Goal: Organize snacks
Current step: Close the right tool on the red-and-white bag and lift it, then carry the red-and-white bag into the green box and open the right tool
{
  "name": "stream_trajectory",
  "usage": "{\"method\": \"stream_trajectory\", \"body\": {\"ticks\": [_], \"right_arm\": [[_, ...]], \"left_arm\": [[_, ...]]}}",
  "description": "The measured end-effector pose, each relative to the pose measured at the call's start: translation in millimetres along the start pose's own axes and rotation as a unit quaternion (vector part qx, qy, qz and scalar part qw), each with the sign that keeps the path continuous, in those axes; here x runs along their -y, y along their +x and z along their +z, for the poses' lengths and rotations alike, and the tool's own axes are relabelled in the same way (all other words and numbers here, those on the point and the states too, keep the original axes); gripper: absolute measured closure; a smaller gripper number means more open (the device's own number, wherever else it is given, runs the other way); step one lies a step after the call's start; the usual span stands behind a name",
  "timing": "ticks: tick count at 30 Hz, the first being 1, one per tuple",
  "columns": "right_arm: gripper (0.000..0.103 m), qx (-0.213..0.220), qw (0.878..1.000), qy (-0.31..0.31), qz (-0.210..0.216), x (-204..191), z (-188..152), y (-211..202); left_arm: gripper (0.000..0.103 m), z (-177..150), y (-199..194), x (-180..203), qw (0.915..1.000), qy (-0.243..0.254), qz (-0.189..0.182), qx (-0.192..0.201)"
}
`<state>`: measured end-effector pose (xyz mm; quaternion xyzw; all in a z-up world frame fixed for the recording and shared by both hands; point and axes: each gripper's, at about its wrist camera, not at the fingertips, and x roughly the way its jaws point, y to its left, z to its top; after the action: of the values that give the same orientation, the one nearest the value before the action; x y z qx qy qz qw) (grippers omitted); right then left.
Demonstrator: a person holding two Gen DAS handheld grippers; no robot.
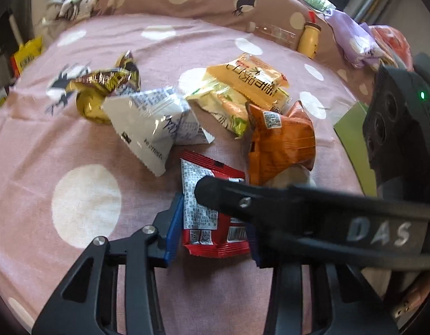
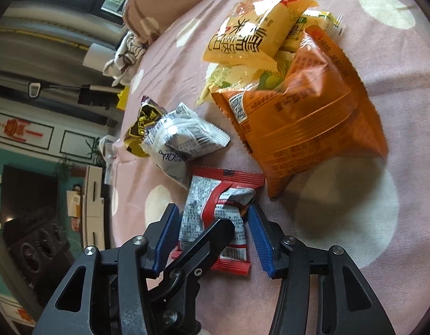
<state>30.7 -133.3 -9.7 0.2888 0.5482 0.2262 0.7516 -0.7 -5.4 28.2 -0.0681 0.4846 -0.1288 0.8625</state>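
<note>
Both grippers meet over the same red snack packet (image 1: 215, 217) on the pink dotted bedspread (image 1: 86, 203). The left gripper (image 1: 213, 223) is clamped on it, a blue pad against each side edge. The right gripper (image 2: 212, 237) stands parted around it, pads just clear of the wrapper. The packet lies flat, back side up, its long axis running straight out along the left fingers, barcode end nearest that tool. Just beyond its far end sit an orange packet (image 1: 282, 145) and a white packet (image 1: 150, 122).
</note>
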Motion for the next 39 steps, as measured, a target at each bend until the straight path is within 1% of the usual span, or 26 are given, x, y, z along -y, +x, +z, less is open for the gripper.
{"method": "stream_trajectory", "body": {"ticks": [2,4,7,8,10,13,15,18,21,24,27,32,36,39], "right_arm": [[0.052,0.005,1.000,-0.013,-0.011,-4.0,-3.1,-1.3],[0.052,0.010,1.000,-0.016,-0.017,-8.0,-7.8,-8.0],[0.052,0.030,0.999,-0.031,-0.009,-15.5,-12.4,-23.7],[0.052,0.039,0.999,-0.035,-0.007,-18.6,-13.8,-29.8],[0.052,0.064,0.997,-0.048,-0.013,-24.9,-16.6,-46.2],[0.052,0.100,0.993,-0.063,-0.017,-31.7,-18.4,-71.3],[0.052,0.127,0.990,-0.067,-0.012,-32.0,-19.5,-91.3],[0.052,0.159,0.985,-0.068,-0.003,-29.6,-21.1,-116.2],[0.052,0.196,0.978,-0.065,-0.003,-22.6,-25.3,-144.2],[0.052,0.224,0.973,-0.056,-0.004,-15.0,-29.4,-165.2],[0.052,0.247,0.968,-0.039,-0.004,-5.6,-30.1,-180.7],[0.052,0.284,0.959,-0.010,-0.018,12.0,-33.1,-207.2],[0.052,0.311,0.950,0.018,-0.035,28.4,-36.7,-226.4],[0.052,0.324,0.944,0.041,-0.045,41.9,-39.7,-236.6]], "left_arm": [[0.067,-0.1,-1.5,2.4,1.0000,0.005,0.000,0.005],[0.068,-0.5,-7.3,6.9,0.9998,0.010,-0.003,0.015],[0.068,-0.1,-24.3,18.9,0.9983,0.032,0.001,0.049],[0.068,0.8,-28.4,20.6,0.9979,0.032,-0.003,0.057],[0.068,3.1,-38.9,28.5,0.9962,0.037,-0.014,0.078],[0.068,6.6,-54.5,49.2,0.9919,0.057,-0.013,0.113],[0.068,10.0,-61.6,62.9,0.9887,0.070,-0.018,0.131],[0.068,12.2,-73.2,79.3,0.9836,0.091,-0.024,0.154],[0.068,14.8,-79.5,102.4,0.9778,0.112,-0.040,0.173],[0.068,16.4,-82.1,121.8,0.9734,0.132,-0.051,0.181],[0.068,19.1,-80.5,141.2,0.9700,0.153,-0.059,0.179],[0.068,23.0,-74.3,169.5,0.9625,0.186,-0.086,0.178],[0.068,25.7,-65.2,192.1,0.9556,0.212,-0.117,0.167],[0.068,25.9,-59.5,205.4,0.9522,0.225,-0.132,0.159]]}}
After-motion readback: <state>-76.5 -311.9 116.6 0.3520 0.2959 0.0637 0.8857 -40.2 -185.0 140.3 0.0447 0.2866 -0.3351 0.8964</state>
